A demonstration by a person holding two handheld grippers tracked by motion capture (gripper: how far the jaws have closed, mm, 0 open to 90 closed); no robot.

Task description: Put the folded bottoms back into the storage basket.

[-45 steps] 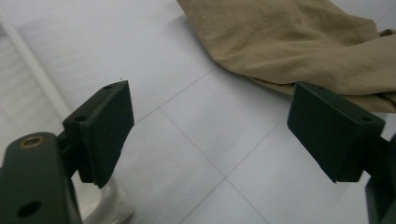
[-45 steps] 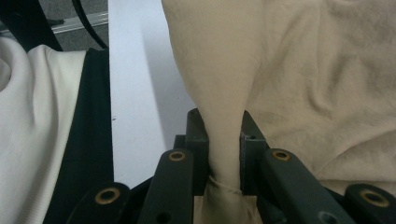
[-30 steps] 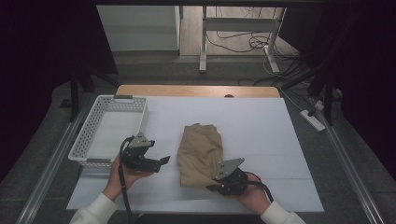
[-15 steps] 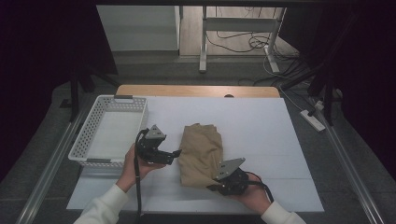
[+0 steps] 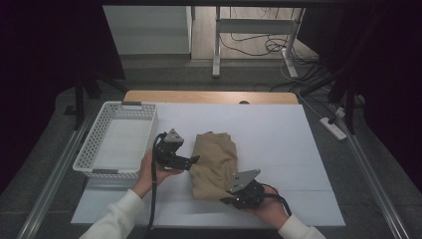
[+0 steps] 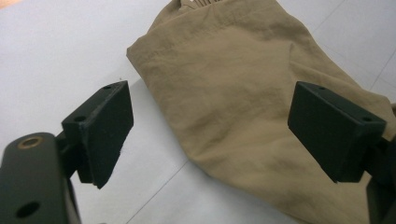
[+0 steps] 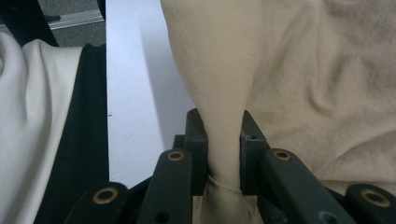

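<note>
White sheeting is seen over the table (image 5: 298, 144), with a strip of bare wood at the far edge and dark floor, cables and a power strip (image 5: 334, 128) beyond.

A folded tan garment (image 5: 215, 164) is laid near the middle of the table, slightly toward the person. Its long axis is run from the near edge to the far edge, tilted a little; the far end is narrower and the near end is bunched. A white plastic basket (image 5: 94, 149) is placed to its left, apart from it.

The right hand-held gripper (image 5: 234, 196) is clenched on the near right corner of the garment: in the right gripper view a tuck of cloth (image 7: 224, 154) is pinched between the two jaws and drawn up into a ridge.

The left hand-held gripper (image 5: 195, 160) is released, jaws wide apart, pointed level at the garment's left edge. In the left gripper view one jaw is seen over bare table and the other over the cloth, the edge between them, nothing pressed.

Versus a second ago: the left hand-held gripper has been moved from beside the basket across to the garment's left edge. The right hand-held gripper and the garment are unchanged in place.

No brand, label or readable writing can be made out.
</note>
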